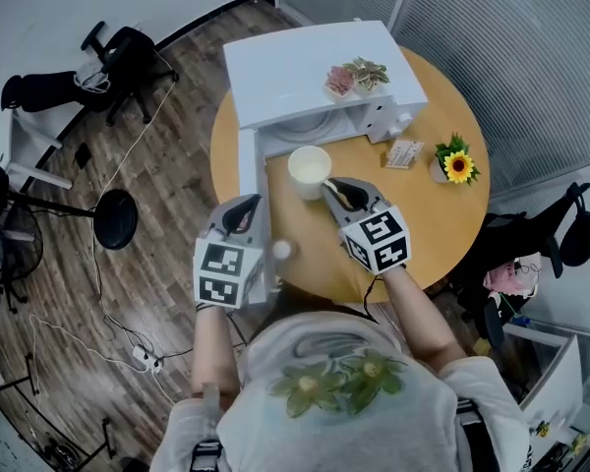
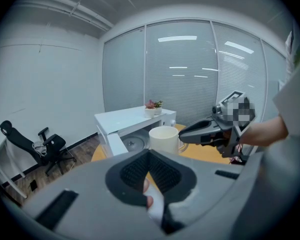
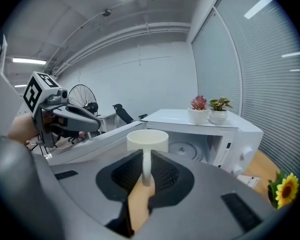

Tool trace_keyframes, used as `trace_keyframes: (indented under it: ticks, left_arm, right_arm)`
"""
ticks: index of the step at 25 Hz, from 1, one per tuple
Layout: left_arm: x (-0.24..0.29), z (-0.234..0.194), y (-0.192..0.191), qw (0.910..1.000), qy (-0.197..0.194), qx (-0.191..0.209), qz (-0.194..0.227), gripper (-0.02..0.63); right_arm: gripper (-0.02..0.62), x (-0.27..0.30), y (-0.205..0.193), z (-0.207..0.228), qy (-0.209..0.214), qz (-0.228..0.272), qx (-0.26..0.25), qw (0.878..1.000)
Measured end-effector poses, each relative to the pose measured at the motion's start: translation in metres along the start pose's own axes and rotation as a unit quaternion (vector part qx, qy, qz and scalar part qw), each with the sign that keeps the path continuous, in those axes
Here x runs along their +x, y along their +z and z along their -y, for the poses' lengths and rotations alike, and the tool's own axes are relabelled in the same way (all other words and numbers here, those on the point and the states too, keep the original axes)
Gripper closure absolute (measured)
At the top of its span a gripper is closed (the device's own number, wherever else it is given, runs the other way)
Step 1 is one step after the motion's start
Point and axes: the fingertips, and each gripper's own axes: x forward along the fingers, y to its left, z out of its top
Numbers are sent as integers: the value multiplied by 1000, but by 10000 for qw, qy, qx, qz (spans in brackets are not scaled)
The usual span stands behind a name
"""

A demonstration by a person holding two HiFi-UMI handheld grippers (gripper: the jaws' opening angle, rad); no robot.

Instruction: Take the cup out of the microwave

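Fingers (image 3: pixel 166 173) of the right gripper (image 1: pixel 330 186) pinch the handle (image 3: pixel 147 163) of the white cup (image 1: pixel 309 170), one ribbed pad on each side of it. The cup is upright, with its mouth facing up just past the tips. Cup and gripper are outside the microwave (image 1: pixel 315 62), just in front of its open cavity and over the round wooden table (image 1: pixel 442 229). Whether the cup's base is clear of the tabletop cannot be told. The round turntable (image 3: pixel 186 148) shows inside the cavity behind the cup.

To the left, the left gripper (image 1: pixel 244 206) has its fingers (image 2: pixel 166 173) pressed together at the tips. A white strip shows in the gap behind the tips, and what it is cannot be made out. This gripper lies over the top edge of the microwave's door (image 1: pixel 250 165), which is swung wide open toward the person, just left of the cup. Whether the gripper touches the door cannot be told.

Two small potted plants (image 1: pixel 354 75) stand on top of the microwave. On the table to the right of the microwave are a small card (image 1: pixel 405 153) and a potted sunflower (image 1: pixel 458 163), both well apart from the cup. A black office chair (image 1: pixel 128 57) stands on the wooden floor at the far left.
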Motion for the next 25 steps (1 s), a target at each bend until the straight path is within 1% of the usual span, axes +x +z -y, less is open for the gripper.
trace_keyframes:
  ticks: [8,25]
  left_arm:
    - [-1,4,-5,10000,10,12,-62,604]
    - [-4,7,-11,9998,91,-30,-158,603]
  right_arm:
    - [534,-19,-4,-6,51,35,61,10000]
    - [534,-8,-42,-13,222,-358,197,9989]
